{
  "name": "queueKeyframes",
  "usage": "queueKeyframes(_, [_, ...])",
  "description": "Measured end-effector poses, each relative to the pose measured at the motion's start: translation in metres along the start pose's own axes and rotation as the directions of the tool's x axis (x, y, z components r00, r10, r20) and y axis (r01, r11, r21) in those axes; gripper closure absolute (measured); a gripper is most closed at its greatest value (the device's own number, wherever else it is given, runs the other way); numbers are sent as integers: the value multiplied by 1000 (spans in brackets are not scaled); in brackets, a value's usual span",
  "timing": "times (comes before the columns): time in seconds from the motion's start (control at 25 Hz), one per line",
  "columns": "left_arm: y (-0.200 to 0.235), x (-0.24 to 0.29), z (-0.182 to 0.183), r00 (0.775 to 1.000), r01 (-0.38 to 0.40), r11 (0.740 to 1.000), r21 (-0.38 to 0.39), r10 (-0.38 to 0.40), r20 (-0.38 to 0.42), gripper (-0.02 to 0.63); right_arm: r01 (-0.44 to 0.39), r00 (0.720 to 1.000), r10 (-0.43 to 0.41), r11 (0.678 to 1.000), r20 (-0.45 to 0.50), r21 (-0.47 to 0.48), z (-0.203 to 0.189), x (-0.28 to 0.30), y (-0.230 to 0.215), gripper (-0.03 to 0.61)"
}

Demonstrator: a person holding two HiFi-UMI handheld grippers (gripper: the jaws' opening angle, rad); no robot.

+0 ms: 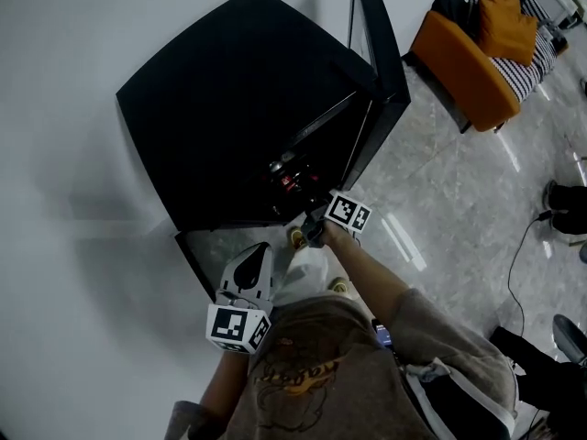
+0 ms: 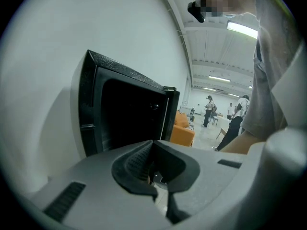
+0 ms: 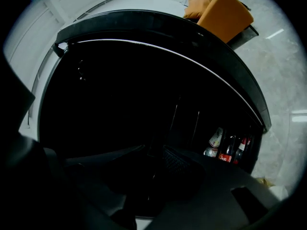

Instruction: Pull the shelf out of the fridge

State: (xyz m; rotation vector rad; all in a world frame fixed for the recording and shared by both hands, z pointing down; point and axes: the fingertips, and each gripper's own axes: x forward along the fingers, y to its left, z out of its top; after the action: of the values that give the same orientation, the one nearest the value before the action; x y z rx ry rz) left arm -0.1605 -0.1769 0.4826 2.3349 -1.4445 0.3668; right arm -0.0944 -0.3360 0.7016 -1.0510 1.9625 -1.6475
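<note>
The black fridge (image 1: 229,108) stands against the white wall with its door (image 1: 381,53) swung open to the right. Red-labelled bottles (image 1: 289,177) show low inside it. My right gripper (image 1: 307,232) reaches into the lower part of the opening. In the right gripper view the fridge interior (image 3: 144,80) is almost black, and the right gripper (image 3: 156,164) is lost in shadow, so I cannot make out a shelf or the jaw gap. My left gripper (image 1: 260,250) hangs back near the person's body. Seen in its own view, the left gripper (image 2: 152,175) is shut on nothing.
Bottles (image 3: 225,150) stand at the fridge's lower right. An orange sofa (image 1: 468,53) with a striped cover sits behind the door on the marble floor. A cable (image 1: 523,273) and shoes (image 1: 569,209) lie at the right. People stand far off in the hall (image 2: 211,111).
</note>
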Motion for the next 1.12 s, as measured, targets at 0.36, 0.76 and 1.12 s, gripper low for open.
queueKeyframes(0.36, [16, 5, -12, 999, -16, 1000, -12, 16, -32, 607, -5, 1000, 5, 999, 22, 35, 1, 40, -19, 476])
queueKeyframes(0.76, [35, 0, -17, 998, -44, 999, -18, 43, -45, 607, 3, 1000, -4, 998, 23, 58, -2, 77, -33, 476])
queueKeyframes(1.12, [43, -3, -22, 996, -66, 997, -25, 65, -58, 609, -25, 998, 20, 995, 53, 97, 8, 103, -38, 477])
